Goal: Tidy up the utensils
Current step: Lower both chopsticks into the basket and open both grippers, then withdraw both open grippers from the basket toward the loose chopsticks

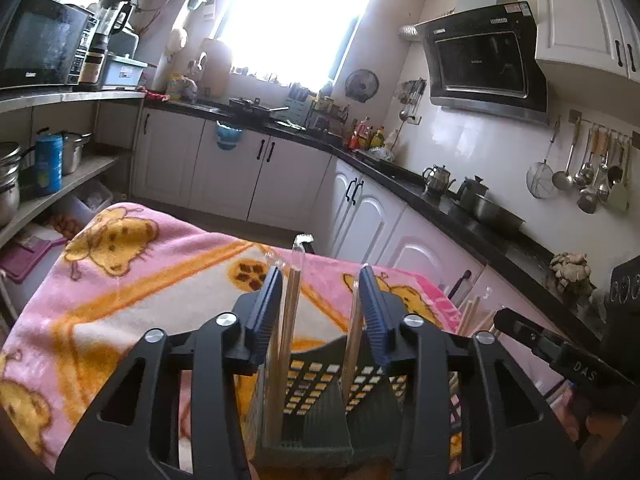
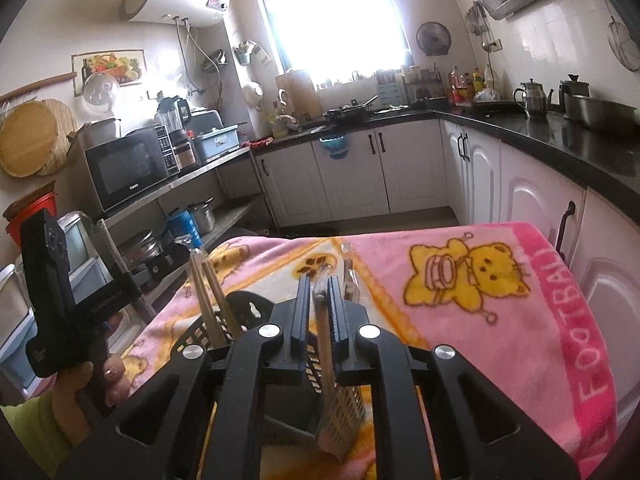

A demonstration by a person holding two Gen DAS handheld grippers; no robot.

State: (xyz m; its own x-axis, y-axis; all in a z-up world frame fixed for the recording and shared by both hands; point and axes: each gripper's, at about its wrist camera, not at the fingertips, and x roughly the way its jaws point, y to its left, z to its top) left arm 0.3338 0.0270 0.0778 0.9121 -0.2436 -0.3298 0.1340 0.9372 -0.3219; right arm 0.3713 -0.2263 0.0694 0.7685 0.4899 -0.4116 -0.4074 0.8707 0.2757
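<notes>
A pink blanket [image 2: 460, 264] with yellow cats covered the worktop. A dark basket [image 1: 320, 396] full of holes stood on it, right in front of both hand-held grippers. The left hand-held gripper [image 1: 320, 292] was open, with two wrapped chopsticks [image 1: 290, 312] standing loose in the basket between its fingers. The right hand-held gripper [image 2: 320, 300] had its fingers nearly closed around one wrapped chopstick [image 2: 323, 332], also in the basket.

Both wrist views look forward and slightly down along their own tool, close above the dark perforated plastic utensil basket [image 1: 316, 392] [image 2: 224, 332] on the pink cartoon-print blanket [image 1: 132, 280] [image 2: 460, 280], sharing the far bright window [image 1: 296, 16] [image 2: 332, 12].
</notes>
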